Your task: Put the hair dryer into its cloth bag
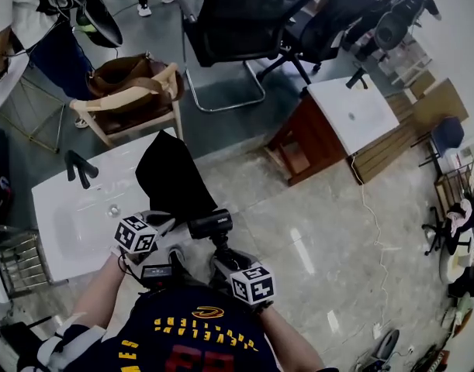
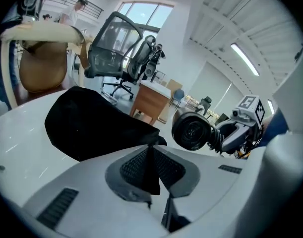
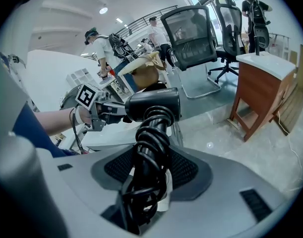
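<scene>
At the white table [image 1: 66, 208], the left gripper [image 2: 151, 152] pinches the limp cloth bag [image 2: 91, 128] by its rim, while the right gripper [image 3: 151, 170] clamps the rigid hair dryer [image 3: 153, 104] by its cord-wound handle — probably the surest hold.

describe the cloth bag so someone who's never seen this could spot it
Find the white table at the lower left of the head view. The cloth bag is the limp black fabric lying at its right edge, one corner pinched in the left gripper. Unlike the hard hair dryer beside it, it's soft and flat.
</scene>
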`<state>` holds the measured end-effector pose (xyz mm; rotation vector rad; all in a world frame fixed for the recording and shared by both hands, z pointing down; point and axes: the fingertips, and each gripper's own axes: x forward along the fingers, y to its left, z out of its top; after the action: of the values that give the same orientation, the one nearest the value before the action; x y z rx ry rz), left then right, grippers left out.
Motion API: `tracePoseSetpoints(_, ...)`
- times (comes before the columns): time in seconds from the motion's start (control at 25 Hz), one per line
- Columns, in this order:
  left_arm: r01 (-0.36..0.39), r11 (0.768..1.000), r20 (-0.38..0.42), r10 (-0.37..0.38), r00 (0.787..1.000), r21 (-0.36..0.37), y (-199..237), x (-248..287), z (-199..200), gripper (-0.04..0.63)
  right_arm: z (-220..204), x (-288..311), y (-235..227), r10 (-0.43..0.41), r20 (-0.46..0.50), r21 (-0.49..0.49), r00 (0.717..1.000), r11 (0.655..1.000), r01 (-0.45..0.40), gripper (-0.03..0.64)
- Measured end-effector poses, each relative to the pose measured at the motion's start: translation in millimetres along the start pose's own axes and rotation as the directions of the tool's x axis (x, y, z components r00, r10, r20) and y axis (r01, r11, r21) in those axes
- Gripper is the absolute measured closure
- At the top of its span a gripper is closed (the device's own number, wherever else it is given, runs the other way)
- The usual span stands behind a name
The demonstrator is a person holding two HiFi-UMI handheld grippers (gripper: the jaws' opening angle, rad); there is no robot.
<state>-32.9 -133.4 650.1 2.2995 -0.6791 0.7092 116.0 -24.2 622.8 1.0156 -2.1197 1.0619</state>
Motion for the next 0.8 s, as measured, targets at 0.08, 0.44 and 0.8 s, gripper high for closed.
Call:
tracePoseSetpoints(0.08, -0.003, 1.000, 0.064, 0.004, 0.998, -0.012, 3.7, -7.4, 13.0, 0.565, 5.2, 4.6, -1.1, -0.002, 0.003, 0.002, 1.000, 1.000, 0.002, 0.396)
tracePoseSetpoints(0.44, -0.012, 0.997, 0.142, 0.023, 0.990, -0.075, 6.0, -20.1, 9.4, 0.565, -4.9, 17.3, -3.9, -0.009, -0.026, 0.059, 1.000, 0.998, 0.010, 0.397)
tracePoseSetpoints(0.8, -0.047, 0.951, -0.110, 0.084, 0.990, 0.305, -7.3, -0.7, -10.5, 0.560, -9.7, 12.2, -9.5, -0.035, -0.021, 0.090, 0.999, 0.995, 0.036, 0.397)
